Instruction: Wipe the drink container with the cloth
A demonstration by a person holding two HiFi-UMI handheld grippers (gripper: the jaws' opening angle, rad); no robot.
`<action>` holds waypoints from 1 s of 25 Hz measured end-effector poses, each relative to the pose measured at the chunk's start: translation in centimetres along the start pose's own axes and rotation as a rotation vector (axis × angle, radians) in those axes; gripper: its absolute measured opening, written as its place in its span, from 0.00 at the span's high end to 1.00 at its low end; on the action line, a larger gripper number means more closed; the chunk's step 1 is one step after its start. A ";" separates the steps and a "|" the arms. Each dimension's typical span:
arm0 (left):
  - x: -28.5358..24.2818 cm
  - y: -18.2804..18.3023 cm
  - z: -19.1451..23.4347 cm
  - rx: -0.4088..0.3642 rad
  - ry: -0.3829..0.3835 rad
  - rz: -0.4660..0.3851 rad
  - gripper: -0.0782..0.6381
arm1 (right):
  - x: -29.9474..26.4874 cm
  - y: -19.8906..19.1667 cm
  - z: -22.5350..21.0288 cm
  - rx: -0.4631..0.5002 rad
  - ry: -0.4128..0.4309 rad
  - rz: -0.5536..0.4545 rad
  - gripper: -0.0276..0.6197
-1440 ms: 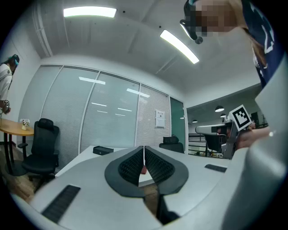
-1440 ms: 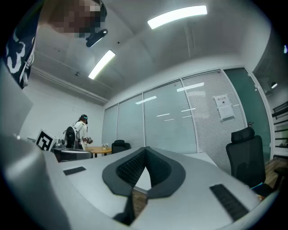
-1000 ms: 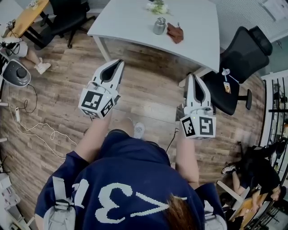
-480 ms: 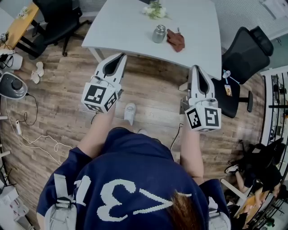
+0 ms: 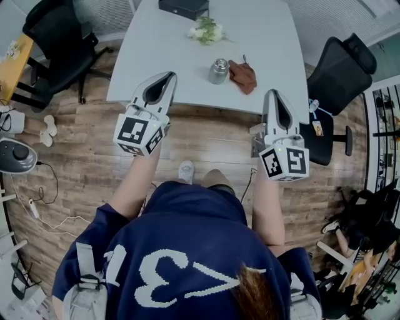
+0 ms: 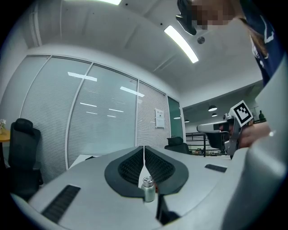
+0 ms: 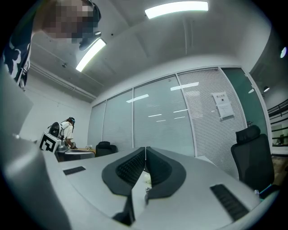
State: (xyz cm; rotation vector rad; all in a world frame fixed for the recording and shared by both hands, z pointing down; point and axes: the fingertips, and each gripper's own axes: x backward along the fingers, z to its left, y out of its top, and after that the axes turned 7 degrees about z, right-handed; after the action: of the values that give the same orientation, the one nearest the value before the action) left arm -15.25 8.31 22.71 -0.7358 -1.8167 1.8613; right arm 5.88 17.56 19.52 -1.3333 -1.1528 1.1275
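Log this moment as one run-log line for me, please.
stage: wiping not begun | left gripper: shut, empty | right gripper: shut, empty | drink container: upright on table, untouched | cloth: beside it, untouched

surface: pale table on wood floor | near front edge: metal container, upright | just right of container: brown cloth, crumpled | mid-table, apart from both: white flowers, lying flat | far edge: black box, partly cut off by frame
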 end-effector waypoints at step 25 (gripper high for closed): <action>-20.4 -1.7 4.6 0.047 -0.043 -0.015 0.86 | -22.5 -0.8 -13.2 0.004 0.201 0.059 0.91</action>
State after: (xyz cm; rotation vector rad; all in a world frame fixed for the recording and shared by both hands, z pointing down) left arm -2.76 -8.22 25.85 -0.6683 -1.7930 1.9178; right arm 16.43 -6.13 22.01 -1.4502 -0.9693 1.0111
